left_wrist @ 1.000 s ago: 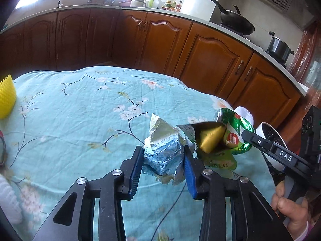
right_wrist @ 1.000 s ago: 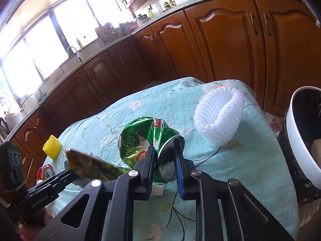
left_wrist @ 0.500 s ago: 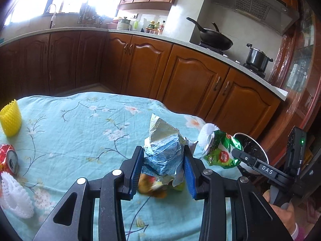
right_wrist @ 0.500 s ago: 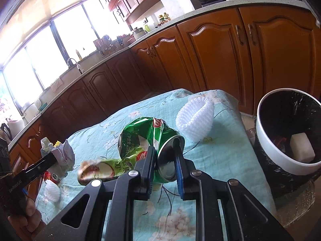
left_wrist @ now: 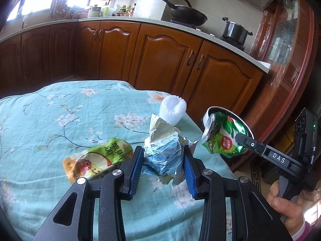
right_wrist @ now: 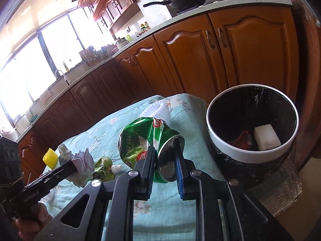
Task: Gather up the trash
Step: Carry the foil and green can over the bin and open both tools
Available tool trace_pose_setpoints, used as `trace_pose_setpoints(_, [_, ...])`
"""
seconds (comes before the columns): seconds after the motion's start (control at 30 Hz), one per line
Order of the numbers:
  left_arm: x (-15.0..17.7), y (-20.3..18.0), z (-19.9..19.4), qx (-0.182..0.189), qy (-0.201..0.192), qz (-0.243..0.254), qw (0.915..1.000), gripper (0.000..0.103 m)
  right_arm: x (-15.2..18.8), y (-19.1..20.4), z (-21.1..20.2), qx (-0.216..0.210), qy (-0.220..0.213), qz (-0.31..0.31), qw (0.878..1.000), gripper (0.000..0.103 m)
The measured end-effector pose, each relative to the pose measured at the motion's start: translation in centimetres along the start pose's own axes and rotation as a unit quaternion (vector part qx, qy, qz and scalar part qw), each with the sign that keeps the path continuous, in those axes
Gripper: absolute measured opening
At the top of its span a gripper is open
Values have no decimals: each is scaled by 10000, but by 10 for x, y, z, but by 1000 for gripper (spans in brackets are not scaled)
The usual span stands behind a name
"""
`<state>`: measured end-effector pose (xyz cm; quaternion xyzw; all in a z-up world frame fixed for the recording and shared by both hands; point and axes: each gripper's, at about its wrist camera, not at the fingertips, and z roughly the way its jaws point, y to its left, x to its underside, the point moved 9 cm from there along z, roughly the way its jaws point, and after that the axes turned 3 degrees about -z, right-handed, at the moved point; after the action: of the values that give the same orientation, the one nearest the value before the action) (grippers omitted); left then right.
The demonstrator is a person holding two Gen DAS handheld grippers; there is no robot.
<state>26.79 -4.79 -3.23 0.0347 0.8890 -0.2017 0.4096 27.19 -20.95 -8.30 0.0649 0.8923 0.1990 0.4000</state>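
My left gripper is shut on a crumpled blue-and-silver wrapper, held above the floral tablecloth. In the right wrist view the same wrapper shows at the lower left. My right gripper is shut on a crushed green can, one finger inside its open end. From the left wrist view that can hangs off the table's right edge, over the bin. A white-rimmed bin with a black liner stands just right of the can, with a white block inside.
A green apple-drink pouch lies on the cloth left of my left gripper. A white foam fruit net sits near the table's far right corner. A yellow foam net lies at the far end. Wooden cabinets stand beyond.
Both grippers have carried their loads rightwards toward the bin. The drink pouch, earlier hanging with the wrapper, now lies on the cloth. The bin fills more of the right wrist view.
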Motion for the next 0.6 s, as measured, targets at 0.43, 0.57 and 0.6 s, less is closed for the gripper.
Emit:
trace_pose_setpoints(0.43, [-6,-43,52,259,380,312,9985,37,0,-58,-30,365,-113,299,9988,19])
trace_pose_setpoints(0.57, [-10,-49,67,299,445,385,9978,37,0,-69,-33,437,-115,362,9983,19])
trace_pose_setpoints(0.6, [-11,-51,70,304,457,400,9977,37,0,-72,-33,457,-119,375,9982,19])
